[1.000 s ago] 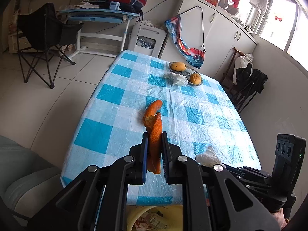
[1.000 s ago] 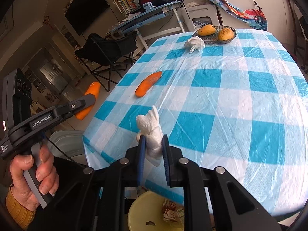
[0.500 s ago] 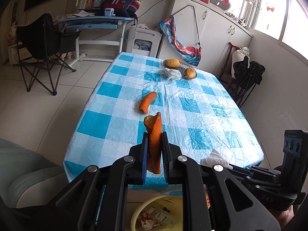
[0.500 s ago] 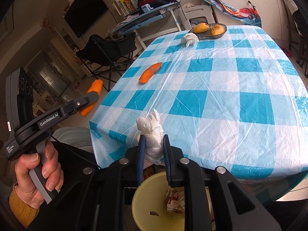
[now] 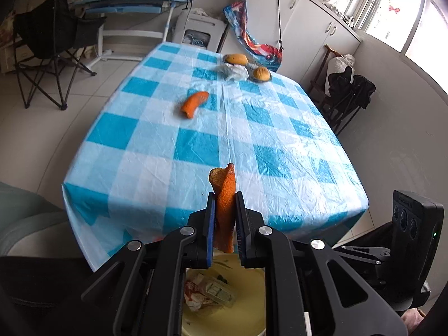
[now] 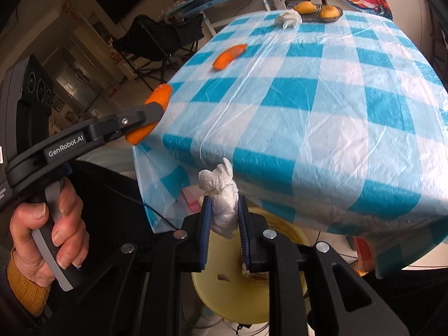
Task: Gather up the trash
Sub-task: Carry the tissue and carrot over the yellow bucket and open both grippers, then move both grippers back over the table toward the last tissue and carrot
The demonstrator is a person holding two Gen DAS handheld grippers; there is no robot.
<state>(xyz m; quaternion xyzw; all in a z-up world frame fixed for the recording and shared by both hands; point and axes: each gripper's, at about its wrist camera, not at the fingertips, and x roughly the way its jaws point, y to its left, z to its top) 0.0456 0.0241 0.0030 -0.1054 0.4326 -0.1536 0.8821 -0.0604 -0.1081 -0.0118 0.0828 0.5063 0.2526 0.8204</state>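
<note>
Both grippers point steeply downward; the left gripper [image 5: 223,218] has its jaws clamped, the right gripper [image 6: 224,218] has jaws opening.

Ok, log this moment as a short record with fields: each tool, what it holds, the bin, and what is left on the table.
left tool: shut on orange peel
right tool: jaws opening, crumpled tissue between them
bin: yellow, below both tools, trash inside
left on table: second peel, white wad
fruit dish: far end
</note>
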